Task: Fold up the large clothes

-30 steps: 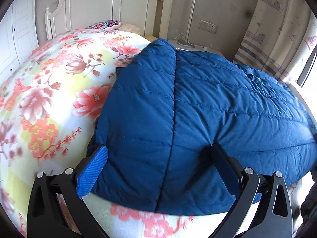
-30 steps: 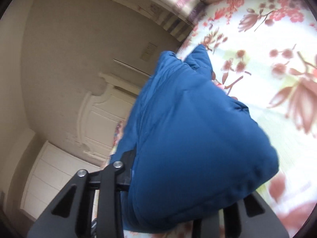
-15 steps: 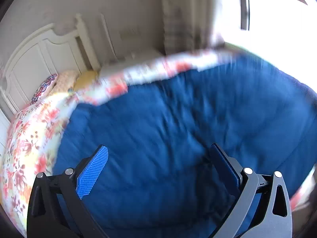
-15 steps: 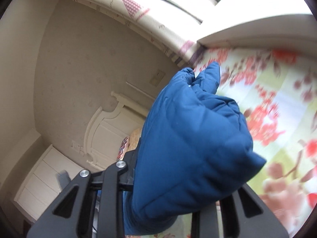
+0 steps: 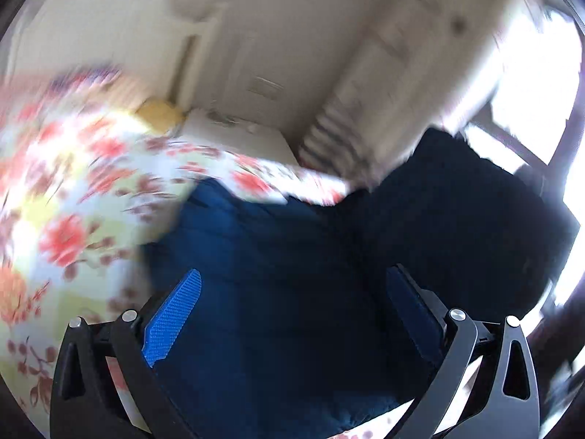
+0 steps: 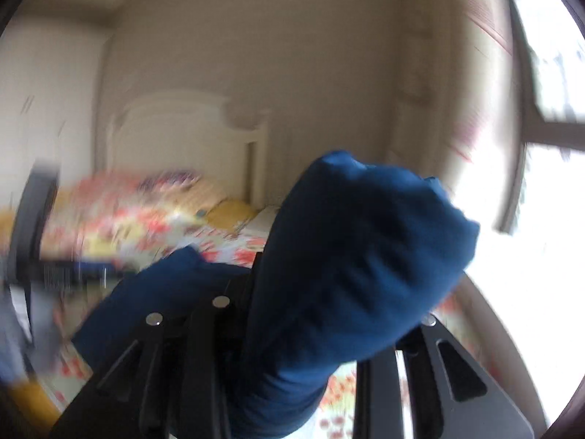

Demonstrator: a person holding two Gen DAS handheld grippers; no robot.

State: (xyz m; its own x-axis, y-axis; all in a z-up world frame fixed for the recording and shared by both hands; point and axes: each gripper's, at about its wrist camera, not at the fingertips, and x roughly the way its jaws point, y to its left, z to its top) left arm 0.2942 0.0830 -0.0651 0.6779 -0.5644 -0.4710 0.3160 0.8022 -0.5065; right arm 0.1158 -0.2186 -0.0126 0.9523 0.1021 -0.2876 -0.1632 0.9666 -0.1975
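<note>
- The step in hand seems to be carrying one side of the blue padded jacket [image 6: 351, 256] over for a fold; both views are blurred.
- In the right wrist view a thick bunch of the jacket fills the centre and lower middle of the frame, raised above the floral bedsheet [image 6: 146, 219].
- The right gripper [image 6: 321, 329] pinches this bunch; its jaws stand narrow, are opening a little, and the cloth is between them.
- In the left wrist view the jacket lies across the lower centre and right on the bedsheet [image 5: 73, 190].
- The left gripper [image 5: 292, 314] has its jaws spread wide; the jacket lies between the blue pads [image 5: 175, 314], but I cannot tell if they touch it.
- Next, I judge, the raised part must be laid flat over the rest, edges matched, before letting go.
</note>
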